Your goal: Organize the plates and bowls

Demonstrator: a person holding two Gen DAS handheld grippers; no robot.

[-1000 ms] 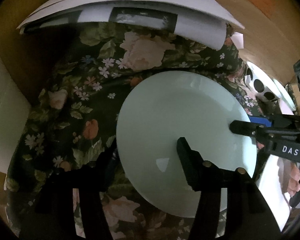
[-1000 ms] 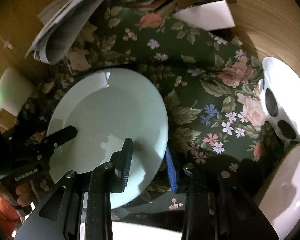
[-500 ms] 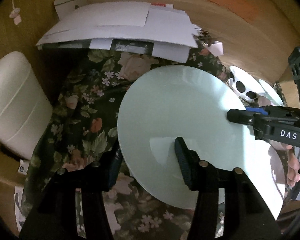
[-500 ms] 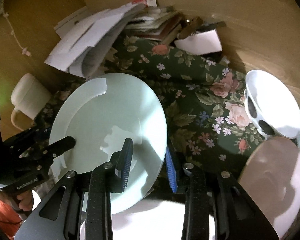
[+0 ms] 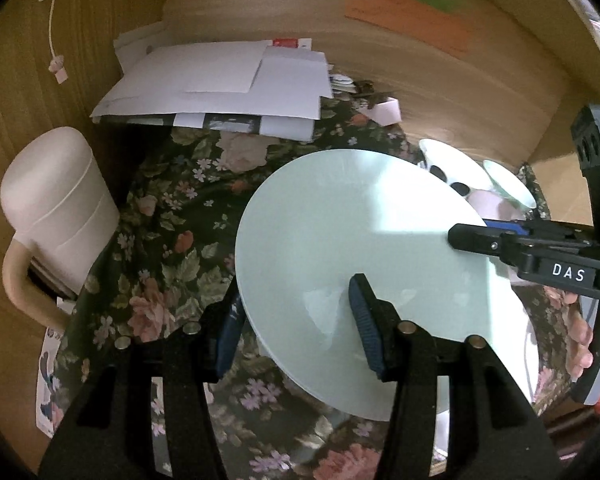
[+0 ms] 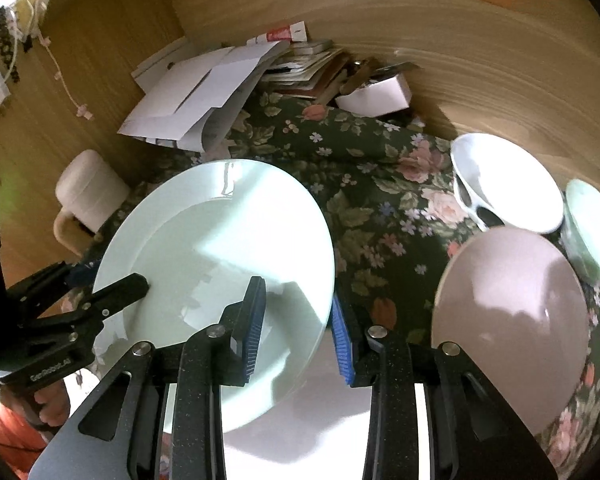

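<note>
Above the floral cloth, both hand-held grippers clamp the mint plate (bare).

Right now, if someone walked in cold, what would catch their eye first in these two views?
A big pale green plate held up off the floral tablecloth, its rim straddled by the left claw on one side and the right claw on the opposite side. To its right sit a pink plate and a white bowl with dark spots. At the back, loose papers lie piled against the wooden wall.
</note>
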